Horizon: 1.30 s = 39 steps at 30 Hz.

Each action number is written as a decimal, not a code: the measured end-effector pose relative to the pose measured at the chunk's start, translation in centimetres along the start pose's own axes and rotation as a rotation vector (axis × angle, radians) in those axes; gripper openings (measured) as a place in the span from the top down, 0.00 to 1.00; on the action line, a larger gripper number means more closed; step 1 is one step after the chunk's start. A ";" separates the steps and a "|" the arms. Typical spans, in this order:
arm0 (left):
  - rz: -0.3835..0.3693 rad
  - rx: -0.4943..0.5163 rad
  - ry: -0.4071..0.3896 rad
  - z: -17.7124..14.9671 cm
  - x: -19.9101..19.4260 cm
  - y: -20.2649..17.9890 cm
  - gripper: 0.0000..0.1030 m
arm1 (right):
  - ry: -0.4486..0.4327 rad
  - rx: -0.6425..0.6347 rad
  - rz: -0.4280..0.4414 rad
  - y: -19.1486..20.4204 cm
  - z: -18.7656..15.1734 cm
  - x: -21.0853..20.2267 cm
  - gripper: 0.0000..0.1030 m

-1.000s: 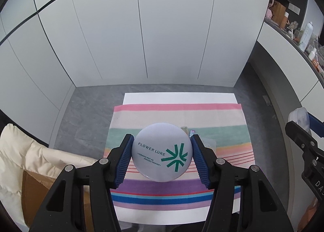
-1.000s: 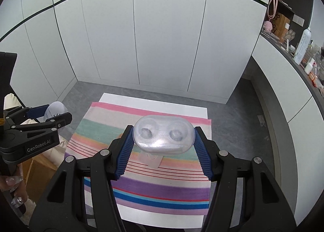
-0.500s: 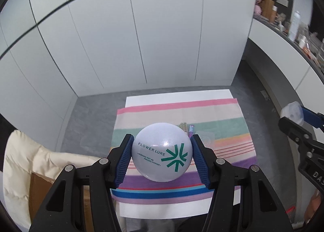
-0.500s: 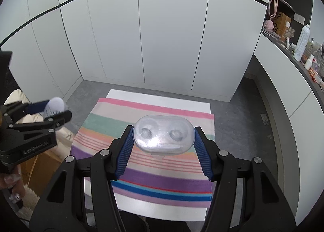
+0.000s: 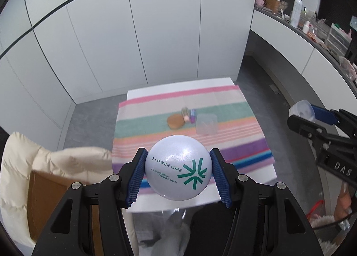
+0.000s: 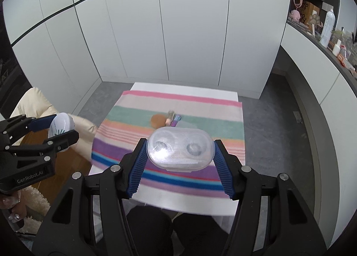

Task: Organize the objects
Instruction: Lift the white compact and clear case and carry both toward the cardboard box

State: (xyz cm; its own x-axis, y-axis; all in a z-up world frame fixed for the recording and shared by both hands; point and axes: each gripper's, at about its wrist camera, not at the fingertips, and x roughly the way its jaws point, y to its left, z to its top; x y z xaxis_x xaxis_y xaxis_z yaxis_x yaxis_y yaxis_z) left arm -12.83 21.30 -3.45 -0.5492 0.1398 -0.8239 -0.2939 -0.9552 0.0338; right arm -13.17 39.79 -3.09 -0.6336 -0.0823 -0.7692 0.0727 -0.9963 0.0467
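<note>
My left gripper [image 5: 177, 172] is shut on a round pale lilac powder compact [image 5: 177, 170] marked FLOWER LURE, held high above the near edge of the table. My right gripper [image 6: 180, 149] is shut on a clear oval plastic case [image 6: 180, 147] with two round wells, also held high over the striped cloth [image 6: 142, 122]. On the cloth lie a brown round puff [image 5: 174, 121], a small tube [image 5: 192, 115] and a clear square box [image 5: 206, 123]. The left gripper with the compact shows in the right wrist view [image 6: 59, 127], at left.
The small white table [image 5: 178, 84] stands on a grey floor before white cabinet doors. A cream padded jacket [image 5: 44, 162] over a brown box lies left of the table. A counter with bottles [image 5: 297, 12] runs along the right wall.
Both grippers have risen and pulled back toward me with their objects still held. The puff, tube and clear box on the cloth have come into sight.
</note>
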 end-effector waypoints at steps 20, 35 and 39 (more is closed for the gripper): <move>-0.010 -0.066 0.088 -12.0 -3.8 0.9 0.43 | 0.093 0.053 0.028 -0.2 -12.6 -6.1 0.41; -0.034 -0.135 0.089 -14.4 -4.8 3.3 0.43 | 0.095 0.047 0.011 0.3 -14.9 -8.2 0.41; -0.041 -0.137 0.092 -14.5 -4.7 3.4 0.43 | 0.101 0.041 0.012 0.8 -15.2 -8.4 0.41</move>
State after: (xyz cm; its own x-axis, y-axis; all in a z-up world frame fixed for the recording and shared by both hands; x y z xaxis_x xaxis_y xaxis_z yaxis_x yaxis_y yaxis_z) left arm 0.11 13.64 -7.70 -0.4626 0.1613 -0.8717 -0.2023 -0.9766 -0.0734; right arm 3.92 40.05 -6.26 -0.5517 -0.0929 -0.8289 0.0470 -0.9957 0.0803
